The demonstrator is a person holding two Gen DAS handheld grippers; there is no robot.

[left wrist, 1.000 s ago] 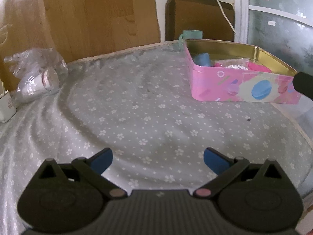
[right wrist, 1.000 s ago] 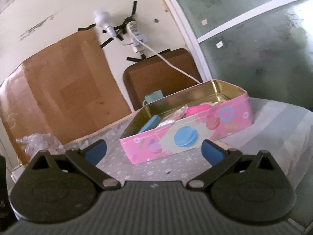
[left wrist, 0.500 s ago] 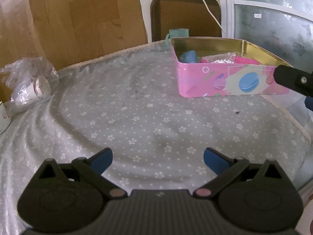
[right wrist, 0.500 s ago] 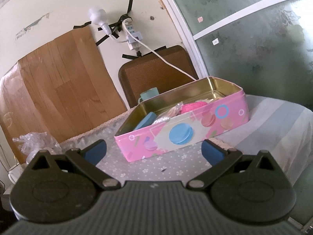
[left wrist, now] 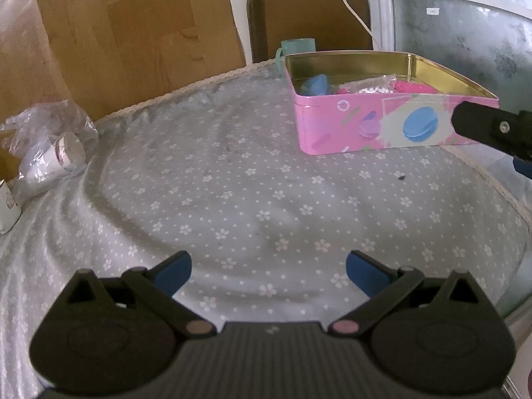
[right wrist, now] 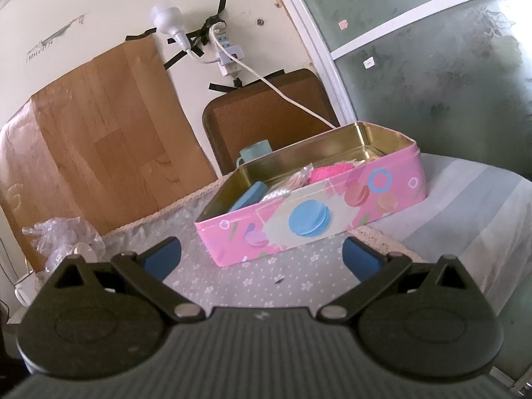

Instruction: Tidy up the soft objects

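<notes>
Both claws, left claw [left wrist: 267,267] and right claw [right wrist: 262,252], are gaping empty while the squashy pink knitted pad [right wrist: 327,171] is lying in the pink rectangular tin [right wrist: 309,219], likely light, best pinched mid-bulk.

Flowered tablecloth [left wrist: 232,183] carries pink tin [left wrist: 382,126], crumpled plastic bag [left wrist: 50,139]

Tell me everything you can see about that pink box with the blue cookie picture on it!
The pink tin box is rectangular, looks like metal, shiny gold inside, and has no lid on. Its side shows blue, pink and purple macarons plus little rings. It sits flat on the flowery grey tablecloth near the table's far edge. Inside lie a blue soft thing, a clear bag and something fuzzy pink.
</notes>
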